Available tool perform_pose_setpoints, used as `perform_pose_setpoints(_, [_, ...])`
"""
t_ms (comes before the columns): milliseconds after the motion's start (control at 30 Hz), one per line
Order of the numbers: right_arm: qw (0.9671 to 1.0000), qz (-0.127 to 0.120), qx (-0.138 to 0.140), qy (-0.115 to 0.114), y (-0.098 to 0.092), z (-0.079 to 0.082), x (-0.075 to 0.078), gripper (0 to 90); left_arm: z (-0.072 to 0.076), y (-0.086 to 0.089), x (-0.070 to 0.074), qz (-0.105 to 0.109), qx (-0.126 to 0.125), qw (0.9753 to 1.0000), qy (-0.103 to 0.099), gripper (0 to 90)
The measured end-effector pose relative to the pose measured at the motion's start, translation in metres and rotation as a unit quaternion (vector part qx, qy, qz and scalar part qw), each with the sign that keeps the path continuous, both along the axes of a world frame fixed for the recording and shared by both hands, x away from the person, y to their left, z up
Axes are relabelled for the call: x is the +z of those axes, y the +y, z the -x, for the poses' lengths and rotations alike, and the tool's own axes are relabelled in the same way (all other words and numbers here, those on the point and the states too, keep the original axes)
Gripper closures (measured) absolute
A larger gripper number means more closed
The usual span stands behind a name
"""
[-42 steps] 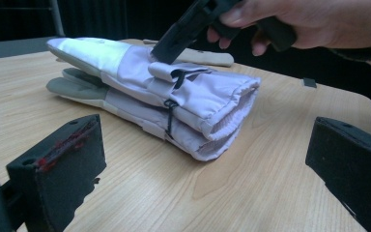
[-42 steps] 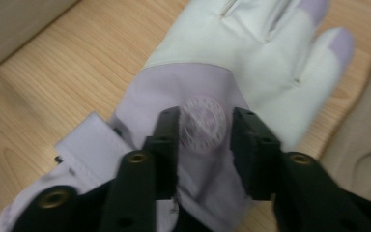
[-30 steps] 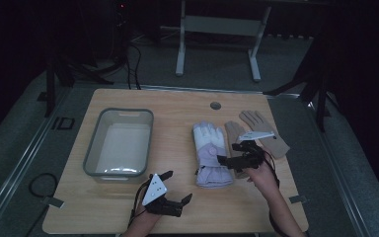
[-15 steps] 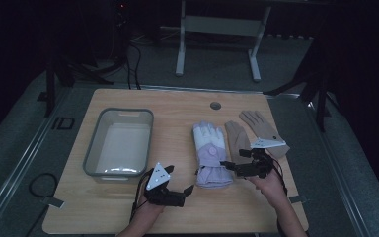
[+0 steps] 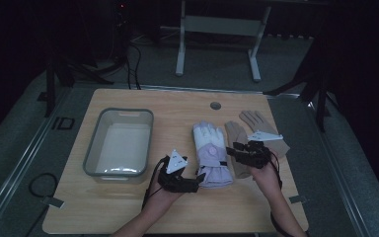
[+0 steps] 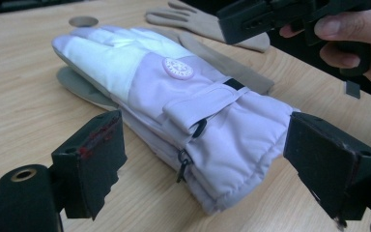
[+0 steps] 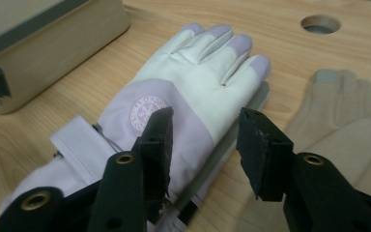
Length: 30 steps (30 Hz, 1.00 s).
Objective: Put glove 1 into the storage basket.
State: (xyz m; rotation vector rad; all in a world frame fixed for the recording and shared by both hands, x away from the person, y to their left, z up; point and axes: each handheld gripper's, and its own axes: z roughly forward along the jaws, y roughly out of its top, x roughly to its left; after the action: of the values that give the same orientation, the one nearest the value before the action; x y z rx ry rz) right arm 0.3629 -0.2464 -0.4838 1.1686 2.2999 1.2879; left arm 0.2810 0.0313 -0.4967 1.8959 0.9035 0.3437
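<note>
While both tongs, left (image 5: pixel 193 180) and right (image 5: pixel 235 151), are hanging apart, we are judging the padded lilac ski glove (image 5: pixel 211 153) soft, light, best pinched at its cuff

My left claw (image 5: pixel 195 178): moved in from the bare desk (image 5: pixel 128 207) to the cuff of the lilac ski gloves (image 5: pixel 211 154), jaws spread either side of it.
My right claw (image 5: pixel 237 152): swung left off the tan knit gloves (image 5: pixel 264 127), now over the lilac pair's edge, jaws apart.
</note>
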Motion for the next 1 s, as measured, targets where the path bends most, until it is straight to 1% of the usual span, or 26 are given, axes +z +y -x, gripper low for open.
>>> perform_pose_setpoints(67, [1.0000, 0.000, -0.005, 0.004, 0.004, -0.004, -0.002, 53.7, -0.005, -0.006, 0.001, -0.015, 0.005, 0.9998, 0.009, 18.9])
perform_pose_setpoints(100, [0.9999, 0.001, -0.008, 0.006, 0.006, -0.006, -0.003, 52.2, -0.007, -0.009, 0.001, -0.015, 0.006, 0.9997, 0.019, 19.3])
perform_pose_setpoints(133, [0.9999, 0.005, -0.015, 0.007, 0.007, -0.008, -0.004, 52.1, -0.010, -0.011, 0.000, -0.021, 0.009, 0.9992, 0.031, 21.3])
perform_pose_setpoints(200, [0.9997, 0.004, -0.019, 0.014, 0.010, -0.011, -0.007, 50.0, -0.014, -0.016, -0.004, -0.036, 0.017, 0.9984, 0.040, 21.8])
perform_pose_setpoints(233, [0.9996, 0.002, -0.022, 0.017, 0.010, -0.013, -0.008, 49.9, -0.016, -0.018, -0.006, -0.040, 0.021, 0.9979, 0.046, 21.8])
perform_pose_setpoints(267, [0.9995, 0.000, -0.023, 0.021, 0.011, -0.015, -0.010, 49.2, -0.018, -0.019, -0.009, -0.041, 0.022, 0.9974, 0.055, 21.8])
perform_pose_setpoints(300, [0.9994, -0.002, -0.023, 0.025, 0.011, -0.016, -0.012, 49.2, -0.020, -0.021, -0.012, -0.050, 0.025, 0.9965, 0.062, 21.9])
perform_pose_setpoints(333, [0.9993, -0.001, -0.025, 0.028, 0.012, -0.017, -0.014, 49.3, -0.021, -0.023, -0.015, -0.066, 0.030, 0.9956, 0.060, 23.1])
perform_pose_setpoints(367, [0.9992, 0.000, -0.023, 0.034, 0.012, -0.019, -0.016, 49.2, -0.021, -0.025, -0.018, -0.075, 0.032, 0.9950, 0.057, 23.2])
perform_pose_setpoints(400, [0.9991, 0.001, -0.024, 0.036, 0.012, -0.019, -0.018, 49.2, -0.024, -0.026, -0.022, -0.077, 0.035, 0.9943, 0.064, 23.2])
perform_pose_setpoints(433, [0.9989, 0.003, -0.025, 0.039, 0.012, -0.020, -0.021, 49.2, -0.025, -0.026, -0.025, -0.075, 0.037, 0.9939, 0.071, 23.1])
perform_pose_setpoints(467, [0.9986, 0.003, -0.024, 0.047, 0.012, -0.020, -0.023, 48.6, -0.026, -0.027, -0.027, -0.075, 0.037, 0.9936, 0.076, 23.1])
perform_pose_setpoints(533, [0.9981, 0.006, -0.025, 0.056, 0.013, -0.021, -0.027, 47.7, -0.026, -0.028, -0.030, -0.078, 0.036, 0.9932, 0.079, 23.1])
perform_pose_setpoints(567, [0.9973, 0.012, -0.020, 0.070, 0.015, -0.022, -0.031, 45.9, -0.027, -0.027, -0.031, -0.078, 0.036, 0.9930, 0.082, 23.1])
perform_pose_setpoints(600, [0.9969, 0.012, -0.016, 0.076, 0.016, -0.023, -0.033, 45.1, -0.028, -0.027, -0.033, -0.078, 0.034, 0.9924, 0.089, 23.1])
perform_pose_setpoints(633, [0.9961, 0.020, -0.013, 0.085, 0.018, -0.024, -0.038, 44.6, -0.029, -0.026, -0.035, -0.076, 0.033, 0.9920, 0.095, 23.0])
perform_pose_setpoints(733, [0.9927, 0.034, -0.011, 0.115, 0.022, -0.028, -0.047, 42.6, -0.031, -0.025, -0.041, -0.076, 0.032, 0.9911, 0.105, 23.0])
perform_pose_setpoints(767, [0.9912, 0.031, -0.007, 0.129, 0.022, -0.030, -0.050, 42.5, -0.032, -0.024, -0.042, -0.073, 0.030, 0.9910, 0.108, 23.0])
perform_pose_setpoints(833, [0.9887, 0.026, -0.002, 0.148, 0.020, -0.033, -0.052, 42.6, -0.034, -0.023, -0.044, -0.067, 0.028, 0.9906, 0.116, 22.8])
perform_pose_setpoints(867, [0.9887, 0.026, -0.002, 0.148, 0.020, -0.033, -0.052, 42.6, -0.034, -0.023, -0.044, -0.067, 0.028, 0.9906, 0.116, 22.3])
perform_pose_setpoints(900, [0.9871, 0.024, 0.001, 0.158, 0.019, -0.035, -0.053, 42.7, -0.035, -0.022, -0.046, -0.063, 0.027, 0.9905, 0.119, 22.3])
perform_pose_setpoints(933, [0.9849, 0.018, 0.004, 0.172, 0.018, -0.038, -0.055, 45.3, -0.036, -0.021, -0.047, -0.063, 0.027, 0.9904, 0.120, 21.4])
perform_pose_setpoints(967, [0.9839, 0.013, 0.008, 0.178, 0.018, -0.039, -0.056, 46.7, -0.036, -0.021, -0.048, -0.062, 0.026, 0.9903, 0.121, 21.3])
perform_pose_setpoints(1000, [0.9827, 0.005, 0.011, 0.185, 0.017, -0.040, -0.057, 50.4, -0.037, -0.021, -0.048, -0.060, 0.025, 0.9902, 0.124, 21.3])
